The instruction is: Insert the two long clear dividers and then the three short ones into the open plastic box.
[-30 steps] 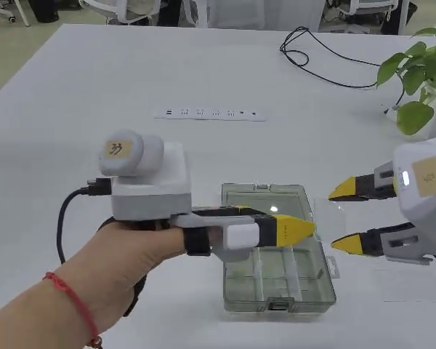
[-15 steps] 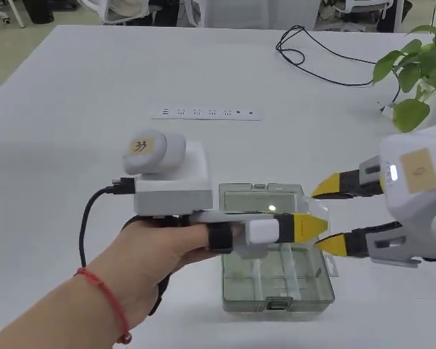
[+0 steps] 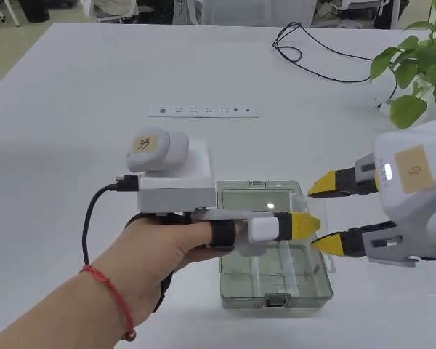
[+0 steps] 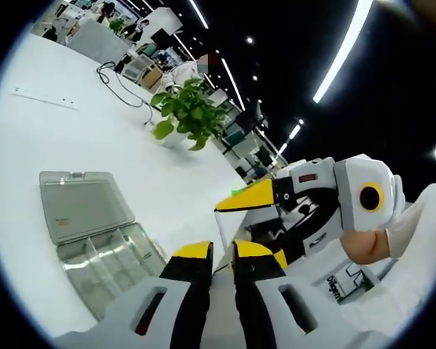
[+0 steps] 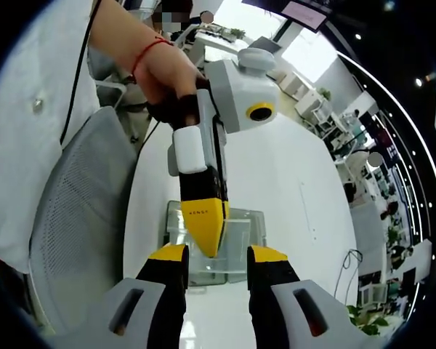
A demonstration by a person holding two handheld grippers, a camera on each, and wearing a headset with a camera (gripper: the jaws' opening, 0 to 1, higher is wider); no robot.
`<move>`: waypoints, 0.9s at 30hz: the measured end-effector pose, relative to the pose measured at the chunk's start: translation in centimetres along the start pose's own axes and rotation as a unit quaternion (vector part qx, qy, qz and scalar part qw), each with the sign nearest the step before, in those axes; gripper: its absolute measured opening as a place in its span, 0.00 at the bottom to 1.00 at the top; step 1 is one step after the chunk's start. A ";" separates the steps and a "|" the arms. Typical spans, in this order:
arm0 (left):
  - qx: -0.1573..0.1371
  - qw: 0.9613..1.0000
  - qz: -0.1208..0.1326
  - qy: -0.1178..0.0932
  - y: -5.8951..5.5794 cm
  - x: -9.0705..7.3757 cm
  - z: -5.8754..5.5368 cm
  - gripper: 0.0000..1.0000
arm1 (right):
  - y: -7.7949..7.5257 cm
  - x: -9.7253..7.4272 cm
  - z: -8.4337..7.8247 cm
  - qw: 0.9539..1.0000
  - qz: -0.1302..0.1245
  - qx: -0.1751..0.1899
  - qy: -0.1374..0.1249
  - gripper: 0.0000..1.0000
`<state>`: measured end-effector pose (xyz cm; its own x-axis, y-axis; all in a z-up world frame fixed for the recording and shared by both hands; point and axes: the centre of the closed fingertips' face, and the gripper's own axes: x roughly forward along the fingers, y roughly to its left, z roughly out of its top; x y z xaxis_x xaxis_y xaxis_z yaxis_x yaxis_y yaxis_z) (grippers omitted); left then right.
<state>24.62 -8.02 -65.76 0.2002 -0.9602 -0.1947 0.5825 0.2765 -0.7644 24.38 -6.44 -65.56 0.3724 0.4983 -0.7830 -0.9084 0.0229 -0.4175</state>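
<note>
Nearest, at 7 o'clock in the head view, a hand [image 3: 167, 251] with a red cord [image 3: 109, 298] round the wrist grips the left gripper [image 3: 309, 224], which points toward 3 o'clock. A black lead [image 3: 94, 218] loops from its back. Its yellow jaws stand almost closed, with only a slit between them in the left gripper view. They appear to pinch a thin clear divider [image 3: 315, 209]. The pane is faint against the white table [image 3: 94, 109], and I cannot tell whether it is a long or a short one.

Directly below those jaws, at 6 o'clock, the open plastic box [image 3: 232, 280] lies flat on the table, its lid [image 3: 261, 196] folded back on the far side. Clear ribs cross the base; I cannot tell whether they are seated dividers or moulded slots.

At 3 o'clock the right gripper [image 3: 320, 217] faces the left one tip to tip. Its jaws are spread wide, one above and one below the left gripper's tip, and they hold nothing. In the right gripper view the left gripper's yellow tip hangs between those two open jaws, over the box.

Farther off, a white power strip [image 3: 203, 110] lies at 12 o'clock. A black cable [image 3: 320, 58] curls at 1 o'clock, and a leafy plant [image 3: 414, 65] stands at 2 o'clock near the table's edge.
</note>
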 end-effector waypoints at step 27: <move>0.022 1.000 0.002 0.002 -0.3 -0.2 -0.5 0.00 | -0.8 -1.3 0.7 0.999 0.000 0.041 -0.032 0.36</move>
<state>24.02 -7.93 -65.79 0.2000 -0.9592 -0.1999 0.6160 0.2817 -0.7357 24.50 -6.49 -63.85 0.3615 0.5523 -0.7512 -0.9220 0.0920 -0.3761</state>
